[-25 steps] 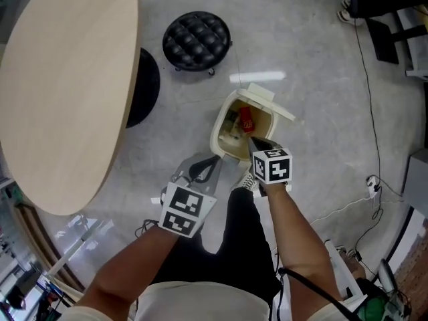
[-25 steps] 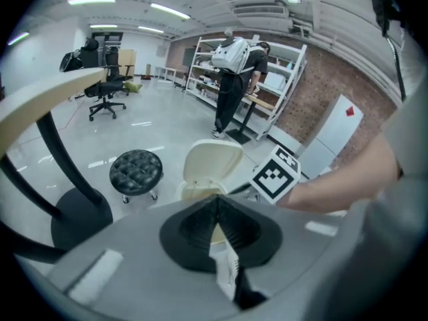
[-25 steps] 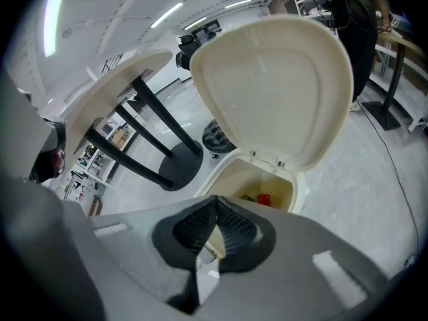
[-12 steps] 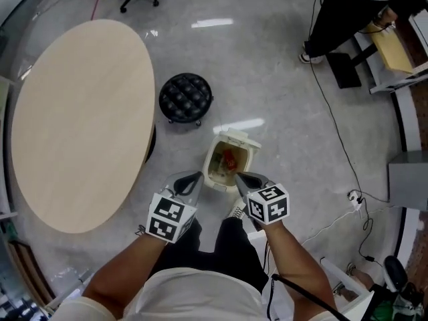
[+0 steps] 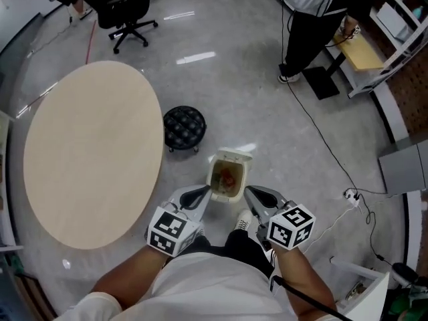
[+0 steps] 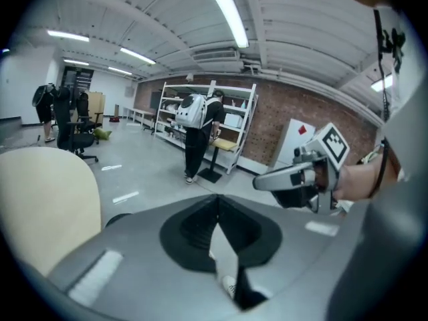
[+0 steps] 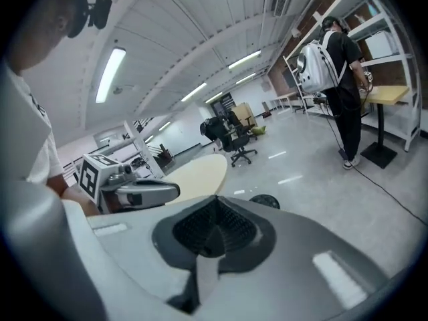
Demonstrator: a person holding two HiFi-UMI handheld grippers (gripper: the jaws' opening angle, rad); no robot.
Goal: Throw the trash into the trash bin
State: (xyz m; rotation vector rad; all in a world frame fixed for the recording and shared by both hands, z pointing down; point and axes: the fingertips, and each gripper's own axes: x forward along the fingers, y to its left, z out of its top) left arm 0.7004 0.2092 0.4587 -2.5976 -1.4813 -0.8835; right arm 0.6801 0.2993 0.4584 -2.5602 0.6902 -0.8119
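A cream trash bin (image 5: 217,181) stands on the grey floor with its lid tipped back, and red trash (image 5: 229,178) lies inside it. In the head view my left gripper (image 5: 208,191) is held high above the floor, just left of the bin's near edge, shut with nothing in it. My right gripper (image 5: 247,191) hangs just right of that edge, also shut and empty. Each gripper view shows closed jaws, left gripper (image 6: 216,202) and right gripper (image 7: 214,204), with the other gripper off to the side.
A round beige table (image 5: 87,152) fills the left. A black tufted stool (image 5: 184,127) stands beyond the bin. A black office chair (image 5: 130,12) is at the back, a standing person (image 5: 321,19) and shelves at the back right. A cable (image 5: 321,139) runs across the floor.
Both grippers have risen well above the bin, which now looks smaller. The right gripper, earlier over the bin's mouth, has drawn back to its near right side. More of the room shows.
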